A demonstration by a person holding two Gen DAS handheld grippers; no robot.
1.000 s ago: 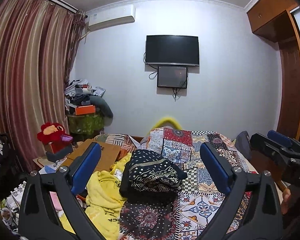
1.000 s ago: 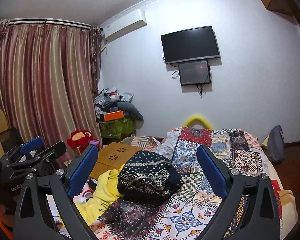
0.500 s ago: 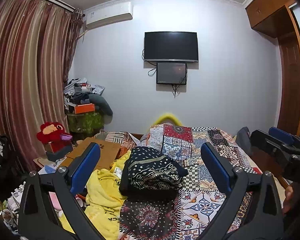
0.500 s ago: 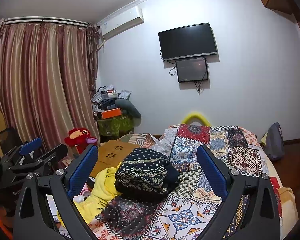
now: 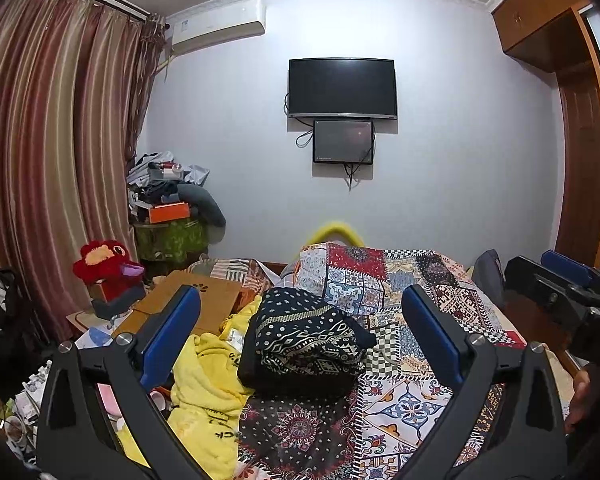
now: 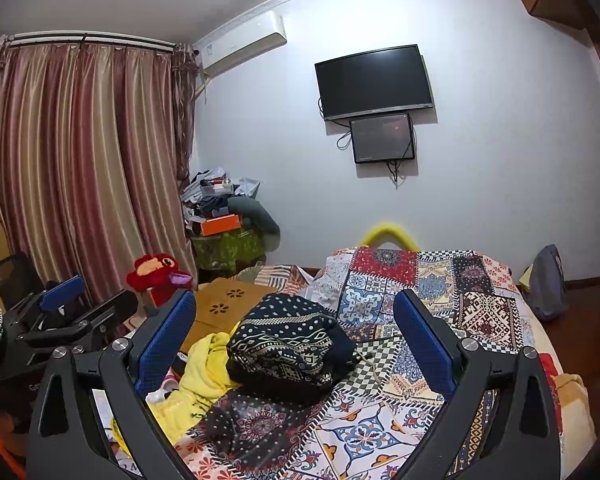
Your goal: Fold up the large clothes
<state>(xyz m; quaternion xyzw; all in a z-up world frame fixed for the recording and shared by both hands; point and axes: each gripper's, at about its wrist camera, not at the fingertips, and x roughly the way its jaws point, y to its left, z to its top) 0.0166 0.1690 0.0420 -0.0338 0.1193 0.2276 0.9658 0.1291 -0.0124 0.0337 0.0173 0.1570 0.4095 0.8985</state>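
Observation:
A folded dark navy garment with white dots and geometric bands point(image 5: 306, 340) lies in a bundle on the patchwork bedspread point(image 5: 412, 280). It also shows in the right wrist view point(image 6: 288, 346). My left gripper point(image 5: 300, 330) is open and empty, held above and short of the bundle. My right gripper point(image 6: 294, 330) is open and empty, likewise short of the bundle. Each gripper shows in the other's view, the right gripper point(image 5: 556, 284) at the right edge and the left gripper point(image 6: 72, 308) at the left.
A crumpled yellow garment point(image 5: 204, 384) lies left of the bundle at the bed's edge. A cardboard sheet point(image 5: 196, 300), a red plush toy point(image 5: 104, 258) and a cluttered stand point(image 5: 172, 216) are at the left by the curtains. A wardrobe point(image 5: 580, 128) stands right.
Both grippers tilted slightly upward, so the bed and bundle sit a little lower in view. Both stay open and empty. The bundle has not moved.

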